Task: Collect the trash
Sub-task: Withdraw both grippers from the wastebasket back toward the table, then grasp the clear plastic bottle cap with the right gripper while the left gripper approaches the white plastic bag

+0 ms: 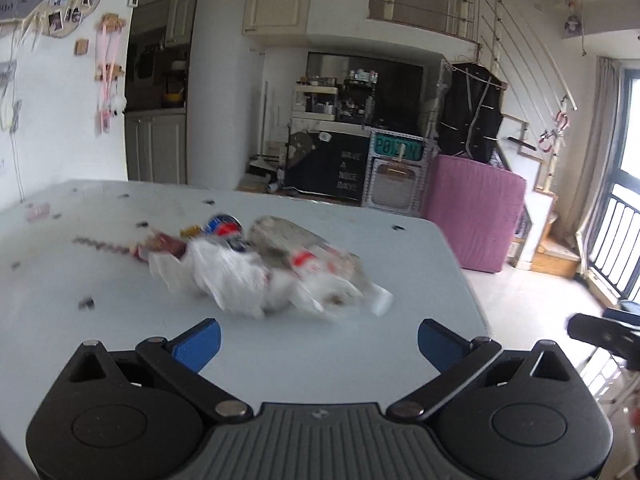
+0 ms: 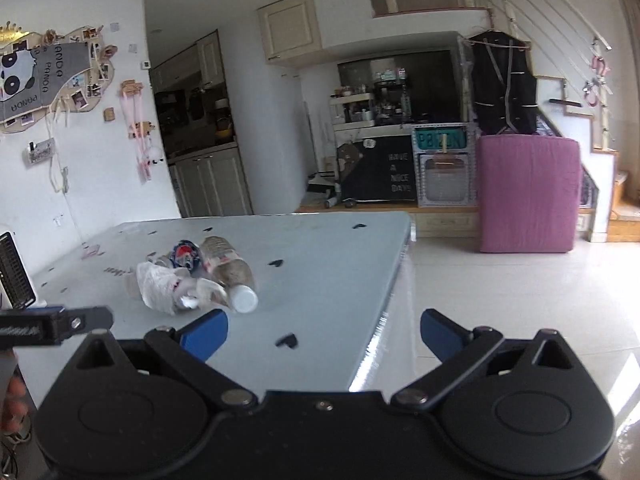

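Observation:
A heap of trash lies on the pale blue table (image 1: pixel 80 276): a clear plastic bottle (image 1: pixel 308 252) with a white cap, crumpled white tissue (image 1: pixel 228 276), a crushed blue and red can (image 1: pixel 226 230) and a reddish wrapper (image 1: pixel 166 245). The left wrist view is blurred. My left gripper (image 1: pixel 319 342) is open and empty, just short of the heap. In the right wrist view the bottle (image 2: pixel 230 266), tissue (image 2: pixel 160 286) and can (image 2: pixel 185 254) lie ahead to the left. My right gripper (image 2: pixel 324 338) is open and empty over the table's right edge (image 2: pixel 394 280).
Small dark heart-shaped marks (image 2: pixel 287 340) dot the table. A pink mattress (image 2: pixel 528 194) leans by the stairs beyond the table. A kitchen shelf and cabinets (image 2: pixel 372 152) stand at the back. A dark device (image 2: pixel 14 272) sits at the table's left edge. Tiled floor lies to the right.

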